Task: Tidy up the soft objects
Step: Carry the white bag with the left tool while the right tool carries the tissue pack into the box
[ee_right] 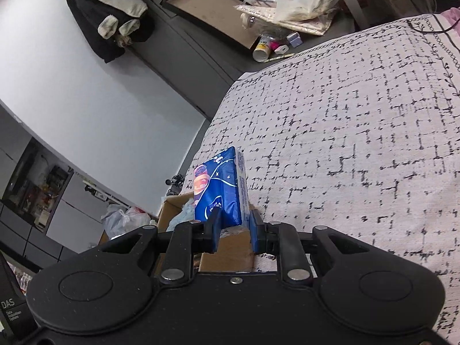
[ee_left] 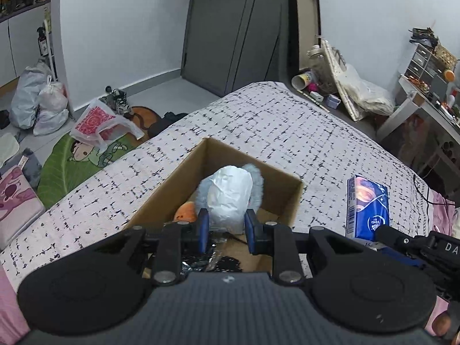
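Over on the left, the left claw (ee_left: pixel 225 231) has its blue fingers clamped on a crinkled white plastic-wrapped bundle (ee_left: pixel 228 198), holding it over the open brown cardboard box (ee_left: pixel 283 198) that sits right under and ahead of it on the bed's white black-flecked cover (ee_left: pixel 258 115), with a fluffy pale-blue plush (ee_left: pixel 257 179) just behind the bundle and a small orange soft toy (ee_left: pixel 186 213) to the claw's left inside the box. Swinging right, the right claw (ee_right: pixel 234 230) is squeezed onto the lower end of a blue soft tissue pack (ee_right: pixel 221 187), which stands up straight ahead from between its fingers, above the box's near corner and the cover.
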A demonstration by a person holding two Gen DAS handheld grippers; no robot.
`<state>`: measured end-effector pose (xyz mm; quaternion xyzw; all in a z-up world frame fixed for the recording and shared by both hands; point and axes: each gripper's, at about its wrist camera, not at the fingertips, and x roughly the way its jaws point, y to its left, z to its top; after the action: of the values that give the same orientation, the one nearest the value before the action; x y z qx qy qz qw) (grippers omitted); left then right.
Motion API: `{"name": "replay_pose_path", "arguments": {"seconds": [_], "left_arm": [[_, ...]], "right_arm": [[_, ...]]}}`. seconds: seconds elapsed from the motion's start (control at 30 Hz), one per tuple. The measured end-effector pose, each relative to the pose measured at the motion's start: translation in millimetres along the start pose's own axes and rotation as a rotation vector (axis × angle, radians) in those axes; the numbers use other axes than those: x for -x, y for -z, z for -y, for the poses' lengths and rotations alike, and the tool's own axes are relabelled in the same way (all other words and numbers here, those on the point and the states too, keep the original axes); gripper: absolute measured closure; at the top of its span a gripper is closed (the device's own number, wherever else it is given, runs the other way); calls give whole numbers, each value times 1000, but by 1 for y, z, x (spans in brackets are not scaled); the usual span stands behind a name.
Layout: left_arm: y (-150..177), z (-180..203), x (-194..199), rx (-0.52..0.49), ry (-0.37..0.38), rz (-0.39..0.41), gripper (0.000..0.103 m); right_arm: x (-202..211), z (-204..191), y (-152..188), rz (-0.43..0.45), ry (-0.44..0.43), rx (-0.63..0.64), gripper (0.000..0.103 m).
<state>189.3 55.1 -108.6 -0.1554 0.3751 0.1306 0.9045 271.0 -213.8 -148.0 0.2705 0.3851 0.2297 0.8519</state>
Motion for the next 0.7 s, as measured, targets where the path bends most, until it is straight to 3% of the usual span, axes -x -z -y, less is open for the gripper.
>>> {"name": "replay_pose_path", "arguments": {"seconds": [0.37, 0.43, 0.7], "left_arm": [[7, -31, -18, 49, -13, -72, 78], [11, -34, -22, 52, -40, -96, 75], [15, -49, -26, 71, -30, -143, 71]], "right_arm": [[-13, -26, 17, -30, 0, 60, 83], [-16, -31, 21, -37, -1, 72, 83], [-29, -51, 34, -55, -13, 117, 83]]}}
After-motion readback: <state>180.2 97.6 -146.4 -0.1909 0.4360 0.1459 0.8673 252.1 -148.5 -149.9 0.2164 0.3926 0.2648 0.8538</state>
